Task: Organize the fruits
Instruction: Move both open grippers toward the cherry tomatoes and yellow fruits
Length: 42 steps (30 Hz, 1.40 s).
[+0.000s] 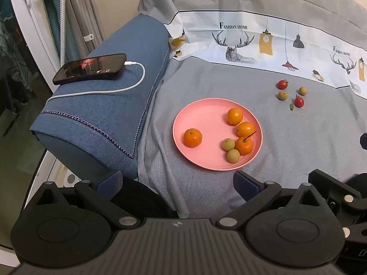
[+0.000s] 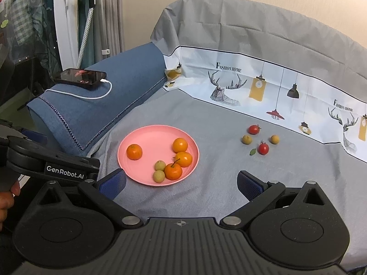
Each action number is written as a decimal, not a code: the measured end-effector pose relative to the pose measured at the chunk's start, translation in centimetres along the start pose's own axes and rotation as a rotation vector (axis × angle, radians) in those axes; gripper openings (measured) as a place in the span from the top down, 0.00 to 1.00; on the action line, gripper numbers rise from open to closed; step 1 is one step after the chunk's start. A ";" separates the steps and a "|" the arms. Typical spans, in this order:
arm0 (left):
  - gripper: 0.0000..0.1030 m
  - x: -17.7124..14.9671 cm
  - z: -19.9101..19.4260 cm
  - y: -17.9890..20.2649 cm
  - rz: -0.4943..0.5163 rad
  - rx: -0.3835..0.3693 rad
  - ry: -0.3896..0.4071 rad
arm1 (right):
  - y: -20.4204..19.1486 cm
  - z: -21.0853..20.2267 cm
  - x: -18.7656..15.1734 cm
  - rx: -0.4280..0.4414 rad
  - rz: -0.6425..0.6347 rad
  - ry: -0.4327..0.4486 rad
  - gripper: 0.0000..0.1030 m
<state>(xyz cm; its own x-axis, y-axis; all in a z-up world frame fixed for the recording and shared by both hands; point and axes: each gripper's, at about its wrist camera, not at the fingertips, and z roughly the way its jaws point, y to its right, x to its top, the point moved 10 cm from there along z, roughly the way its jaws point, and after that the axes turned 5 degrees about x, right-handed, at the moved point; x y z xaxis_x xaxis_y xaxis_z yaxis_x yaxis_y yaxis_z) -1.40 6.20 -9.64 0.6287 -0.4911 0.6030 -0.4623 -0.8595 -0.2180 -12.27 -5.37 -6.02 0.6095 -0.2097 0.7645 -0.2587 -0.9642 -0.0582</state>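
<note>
Hovering low in the frame, the left gripper (image 1: 177, 183) and right gripper (image 2: 181, 183) both gape wide and hold nothing, probably readied for picking. At centre, the pink plate (image 2: 137, 176) already holds four oranges and two longans. Right of it on the grey cloth (image 2: 218, 194), two tomatoes (image 2: 254, 129) and two longans (image 2: 247, 139) lie loose, likely awaiting collection.

Fruit count on and beside one pink plate (image 1: 181, 123)

Four oranges (image 1: 192, 137), four longans (image 1: 228, 144), two cherry tomatoes (image 1: 282, 84), one phone (image 1: 90, 68).
</note>
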 end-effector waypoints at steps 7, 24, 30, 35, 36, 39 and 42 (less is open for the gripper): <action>0.00 0.0 0.7 0.0 0.003 -0.001 -0.018 | 0.0 0.6 -0.1 0.003 0.002 -0.018 0.01; 0.00 0.1 3.0 0.9 0.027 -0.002 -0.071 | 1.1 3.0 -0.5 0.003 0.029 -0.070 0.01; 0.00 0.6 4.2 1.5 0.037 -0.001 -0.095 | 1.7 4.3 -0.9 0.008 0.043 -0.095 0.01; 0.00 1.3 5.2 2.2 0.049 0.001 -0.109 | 2.8 5.4 -1.2 0.010 0.071 -0.114 0.01; 0.00 1.5 5.4 2.4 0.052 0.001 -0.111 | 3.1 5.6 -1.2 0.010 0.078 -0.115 0.01; 0.00 2.3 5.9 3.2 0.066 0.001 -0.111 | 4.1 6.2 -1.2 0.005 0.106 -0.119 0.01; 0.00 3.4 6.5 4.5 0.083 -0.001 -0.106 | 5.6 6.8 -1.1 -0.005 0.140 -0.116 0.01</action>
<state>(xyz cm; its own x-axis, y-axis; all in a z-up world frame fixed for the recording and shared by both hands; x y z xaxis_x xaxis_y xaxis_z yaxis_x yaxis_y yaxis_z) 2.76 -0.25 -13.57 0.6508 -0.5724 0.4988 -0.5160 -0.8154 -0.2626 -9.32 -11.61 -11.56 0.6499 -0.3594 0.6696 -0.3508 -0.9235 -0.1551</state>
